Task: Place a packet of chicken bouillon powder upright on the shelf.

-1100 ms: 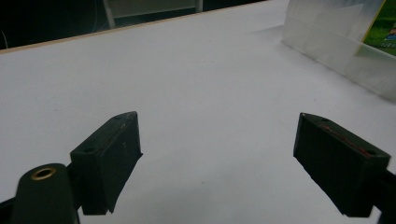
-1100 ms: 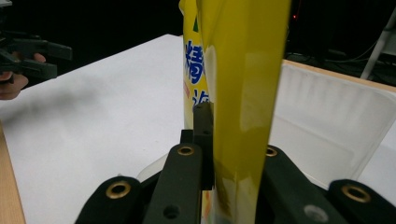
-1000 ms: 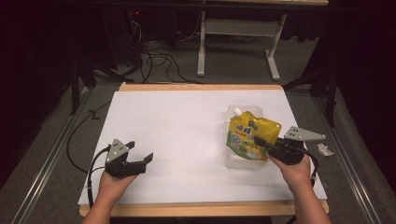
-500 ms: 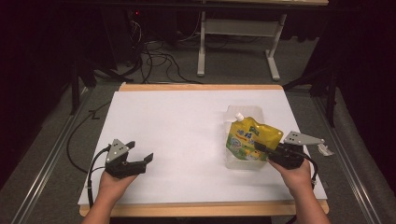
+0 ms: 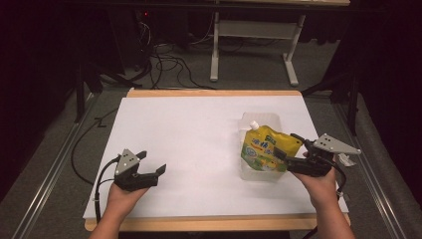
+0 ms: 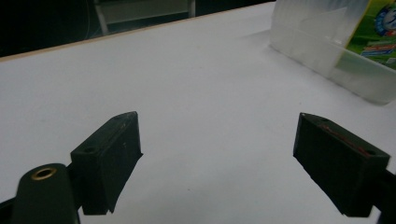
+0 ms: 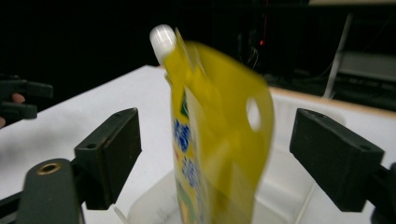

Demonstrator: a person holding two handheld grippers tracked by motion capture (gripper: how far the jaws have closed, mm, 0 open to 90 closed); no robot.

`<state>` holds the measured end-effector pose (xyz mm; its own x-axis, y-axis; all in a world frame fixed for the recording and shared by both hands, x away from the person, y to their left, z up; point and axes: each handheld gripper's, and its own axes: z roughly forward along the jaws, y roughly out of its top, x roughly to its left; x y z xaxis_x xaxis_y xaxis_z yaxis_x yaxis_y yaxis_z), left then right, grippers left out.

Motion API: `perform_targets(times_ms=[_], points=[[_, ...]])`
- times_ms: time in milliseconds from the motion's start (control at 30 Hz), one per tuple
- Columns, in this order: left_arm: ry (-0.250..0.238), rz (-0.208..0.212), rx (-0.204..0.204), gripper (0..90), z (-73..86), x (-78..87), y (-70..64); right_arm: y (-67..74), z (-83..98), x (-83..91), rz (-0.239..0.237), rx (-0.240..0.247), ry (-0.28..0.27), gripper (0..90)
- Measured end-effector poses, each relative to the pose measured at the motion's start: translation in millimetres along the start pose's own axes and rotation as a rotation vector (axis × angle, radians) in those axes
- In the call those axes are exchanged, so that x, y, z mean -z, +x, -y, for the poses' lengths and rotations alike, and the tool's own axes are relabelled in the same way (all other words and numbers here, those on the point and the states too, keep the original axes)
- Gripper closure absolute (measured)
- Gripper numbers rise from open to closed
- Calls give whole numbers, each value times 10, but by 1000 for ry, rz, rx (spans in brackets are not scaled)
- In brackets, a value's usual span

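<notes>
A yellow spouted pouch (image 5: 263, 148) with a white cap stands upright in a clear plastic container (image 5: 247, 173) at the table's right. My right gripper (image 5: 287, 145) is at the pouch's right edge. Its jaws have just been opening and now stand wide on either side of the pouch (image 7: 215, 140) without touching it. In the right gripper view the container (image 7: 149, 210) lies below my right gripper (image 7: 217, 126). My left gripper (image 5: 152, 163) rests open at the front left of the table, with nothing between its jaws. The left gripper view has my left gripper (image 6: 217, 135) facing the container (image 6: 317, 46) and the pouch (image 6: 378, 28).
A white sheet (image 5: 189, 134) covers the wooden table. Cables and a desk frame (image 5: 249, 45) stand on the floor beyond the far edge. A small white object (image 5: 347, 160) lies at the table's right edge, behind my right hand.
My right gripper's jaws have opened and let go of the pouch, which now stands in the container. The right hand has drawn back a little. The left gripper has stayed put.
</notes>
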<state>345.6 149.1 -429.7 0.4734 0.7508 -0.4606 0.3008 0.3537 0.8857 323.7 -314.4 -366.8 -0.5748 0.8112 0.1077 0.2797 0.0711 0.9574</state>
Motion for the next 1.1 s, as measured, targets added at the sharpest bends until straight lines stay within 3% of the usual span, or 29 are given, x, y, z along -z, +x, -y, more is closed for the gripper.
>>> perform_targets(times_ms=[200, 400, 433, 467, 567, 633, 733, 767, 800, 1100], points=[[13, 30, -2, 157, 31, -12, -104, 276, -283, 132, -9, 80, -97, 155], [23, 59, 1, 156, 63, -18, -207, 616, -423, 85, -110, 145, -127, 163], [23, 59, 1, 156, 63, -18, -207, 616, -423, 85, -110, 145, -127, 163], [29, 69, -8, 156, 80, -20, -239, 704, -393, -3, -144, 141, -108, 165], [31, 77, -6, 156, 94, -24, -269, 756, -326, -117, -167, 133, -75, 166], [43, 82, -14, 156, 117, -30, -283, 795, -148, -321, -199, 110, -25, 171], [51, 80, -22, 156, 128, -37, -276, 830, 111, -530, -207, 97, 48, 185], [51, 80, -22, 156, 128, -37, -276, 830, 111, -530, -207, 97, 48, 185], [51, 79, -21, 156, 122, -35, -268, 855, 228, -629, -203, 104, 119, 188], [46, 76, -11, 156, 112, -25, -250, 833, 240, -639, -202, 94, 114, 196]])
